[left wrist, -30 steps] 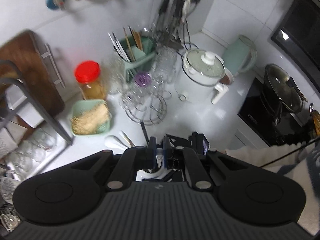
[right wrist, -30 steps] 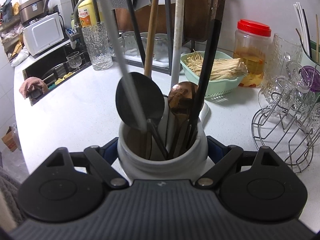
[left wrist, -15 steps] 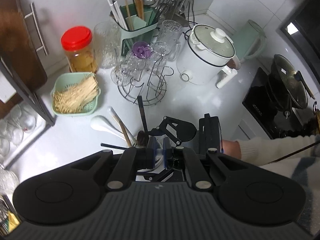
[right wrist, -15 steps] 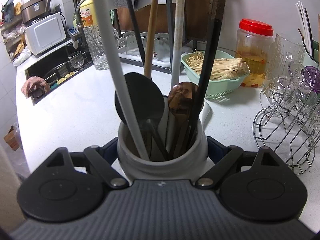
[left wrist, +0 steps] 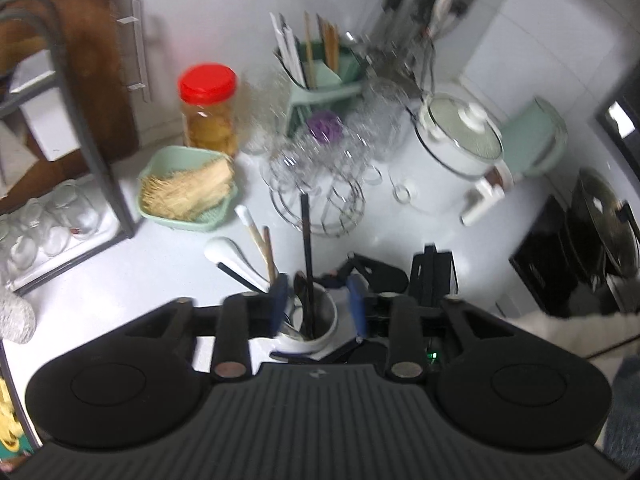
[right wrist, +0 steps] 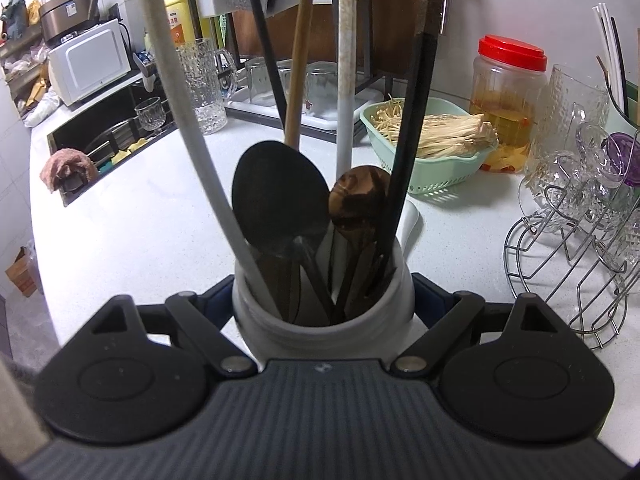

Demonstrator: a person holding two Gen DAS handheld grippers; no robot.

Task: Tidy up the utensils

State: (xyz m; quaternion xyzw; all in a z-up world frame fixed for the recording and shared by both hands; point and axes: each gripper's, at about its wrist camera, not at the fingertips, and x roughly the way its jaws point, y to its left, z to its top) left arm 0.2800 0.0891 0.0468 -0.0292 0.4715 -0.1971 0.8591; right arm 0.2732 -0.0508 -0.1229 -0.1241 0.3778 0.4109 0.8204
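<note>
The left gripper [left wrist: 318,300], jaws opening, hangs directly above the white utensil crock [right wrist: 322,316]; the right gripper [right wrist: 323,300] clamps the crock, handles standing upright

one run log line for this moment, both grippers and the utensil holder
left gripper: opening above holder, nothing gripped | right gripper: clamped on white utensil holder | white-handled utensil: in holder

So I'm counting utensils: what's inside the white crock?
Inside the white crock: a white-handled utensil, a black spoon, a dark wooden spoon, a black handle, plus wooden and white handles. Their lower ends and the crock's bottom are hidden.
</note>
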